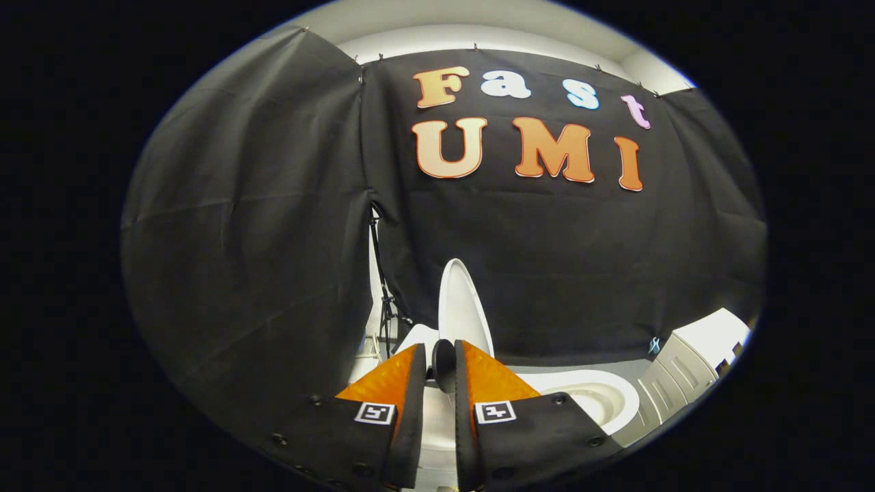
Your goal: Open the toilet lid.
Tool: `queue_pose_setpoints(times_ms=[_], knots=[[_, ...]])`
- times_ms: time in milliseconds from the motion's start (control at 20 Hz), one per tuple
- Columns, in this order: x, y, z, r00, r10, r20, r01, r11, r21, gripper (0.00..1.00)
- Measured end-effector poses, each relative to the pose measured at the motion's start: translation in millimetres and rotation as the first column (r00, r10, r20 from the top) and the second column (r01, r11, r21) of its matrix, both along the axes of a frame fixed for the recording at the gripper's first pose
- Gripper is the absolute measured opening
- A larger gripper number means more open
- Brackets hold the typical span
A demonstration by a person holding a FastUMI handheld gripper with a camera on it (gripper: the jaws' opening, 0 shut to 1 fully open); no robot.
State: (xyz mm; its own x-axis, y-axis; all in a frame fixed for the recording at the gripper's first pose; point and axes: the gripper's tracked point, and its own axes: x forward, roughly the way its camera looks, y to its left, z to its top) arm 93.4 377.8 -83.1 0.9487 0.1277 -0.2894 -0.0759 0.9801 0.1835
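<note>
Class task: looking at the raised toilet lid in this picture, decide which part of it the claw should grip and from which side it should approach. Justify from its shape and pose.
Grip the lid at its thin free edge, coming from the front above the bowl. It stands nearly upright and edge-on, so its narrow rim fits between the fingers. The claw is nearly closed just before it.

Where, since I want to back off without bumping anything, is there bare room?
Free: grey floor bordered by the toilet bowl, the cloth wall and the white cabinet. Crowded: the gripper, fingers close together, sits by the raised lid, cables beside it.
</note>
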Motion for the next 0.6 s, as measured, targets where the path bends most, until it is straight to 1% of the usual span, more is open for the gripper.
queue_pose_setpoints(times_ms=[150, 350, 500, 600], knots=[[2, -3, 1, 1.0, 0.005, 0.0, -0.005, 1.0, -0.014, 0.47], [-6, -7, 13, 1.0, 0.007, 0.018, -0.007, 1.0, -0.013, 0.69], [-12, -10, 28, 0.999, 0.017, 0.045, -0.017, 1.0, -0.012, 0.86], [-16, -16, 40, 0.998, 0.01, 0.061, -0.01, 1.0, 0.004, 0.98]])
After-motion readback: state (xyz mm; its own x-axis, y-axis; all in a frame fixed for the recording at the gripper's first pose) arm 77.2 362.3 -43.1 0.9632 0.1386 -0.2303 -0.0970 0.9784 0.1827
